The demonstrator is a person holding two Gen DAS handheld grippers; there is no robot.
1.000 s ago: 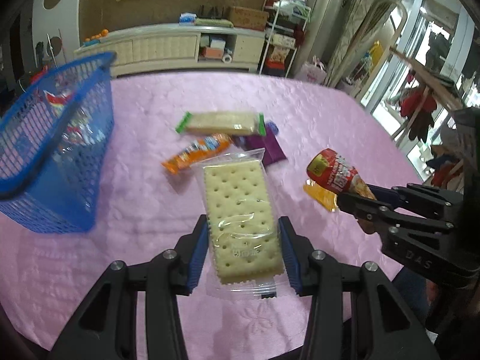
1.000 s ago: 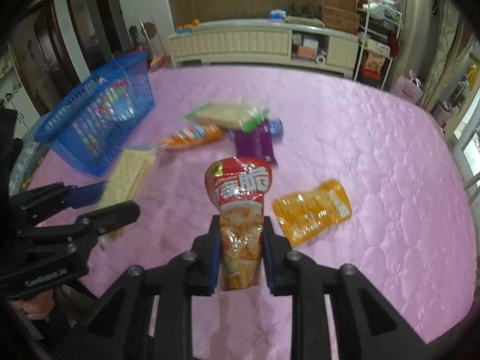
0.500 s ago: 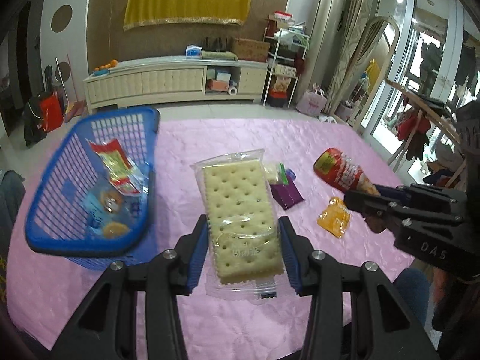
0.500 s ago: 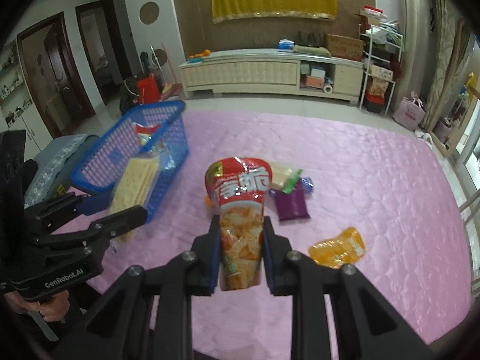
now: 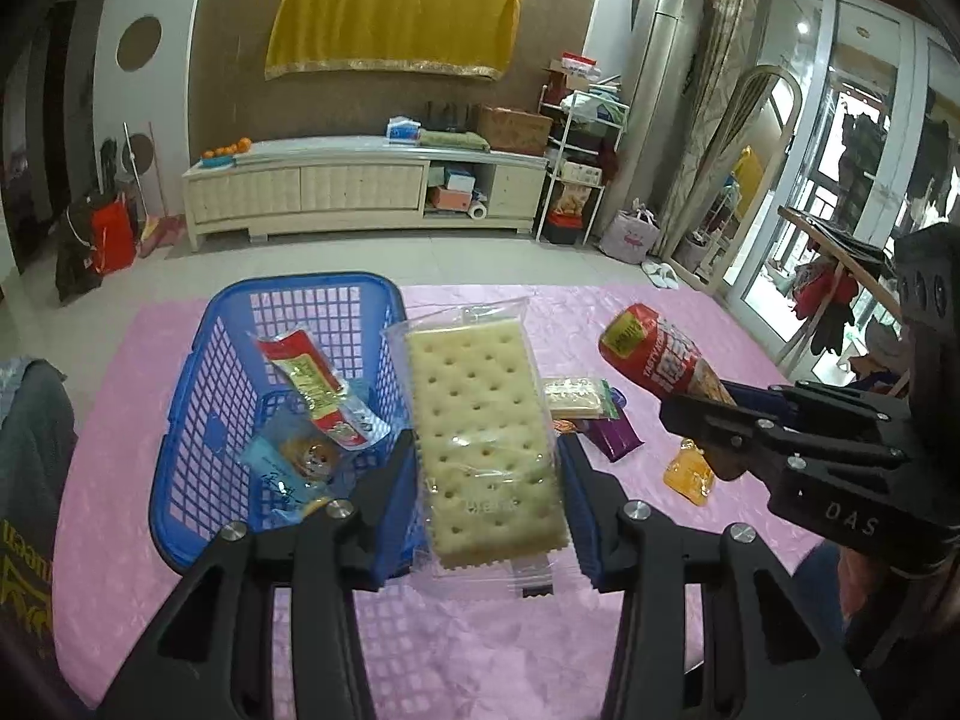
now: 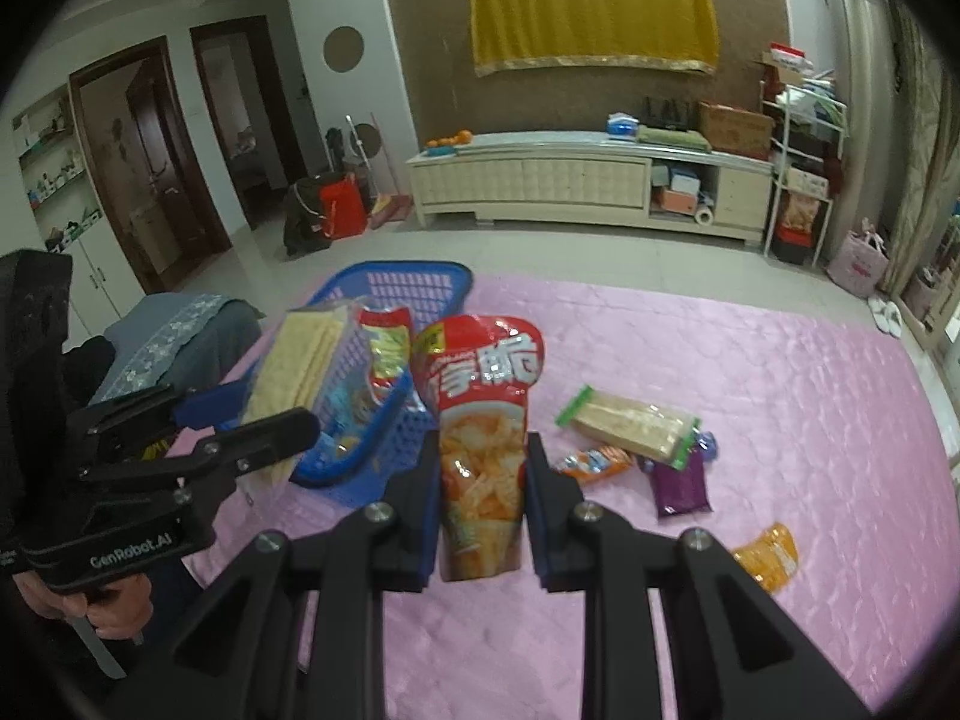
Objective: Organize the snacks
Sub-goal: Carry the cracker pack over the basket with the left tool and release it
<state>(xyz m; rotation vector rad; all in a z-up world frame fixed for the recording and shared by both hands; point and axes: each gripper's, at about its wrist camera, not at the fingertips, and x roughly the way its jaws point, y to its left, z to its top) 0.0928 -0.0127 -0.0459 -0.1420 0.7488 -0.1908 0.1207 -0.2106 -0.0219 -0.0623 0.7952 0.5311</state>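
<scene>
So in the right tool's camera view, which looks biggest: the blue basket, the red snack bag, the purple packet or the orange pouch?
1. Red snack bag, though it is nearest the camera
2. Blue basket, partly hidden
3. Purple packet and orange pouch look alike

A table under a pink quilted cloth [image 6: 690,360] is carrying everything. A blue basket [image 6: 384,462] is sitting on it — the landmark here. To the basket's right, near it, an orange packet [image 6: 594,462] is lying beside a green-ended wafer pack [image 6: 630,423], which is touching a purple packet [image 6: 681,483]. Farther right, well apart — a yellow pouch [image 6: 768,558] is lying.
</scene>
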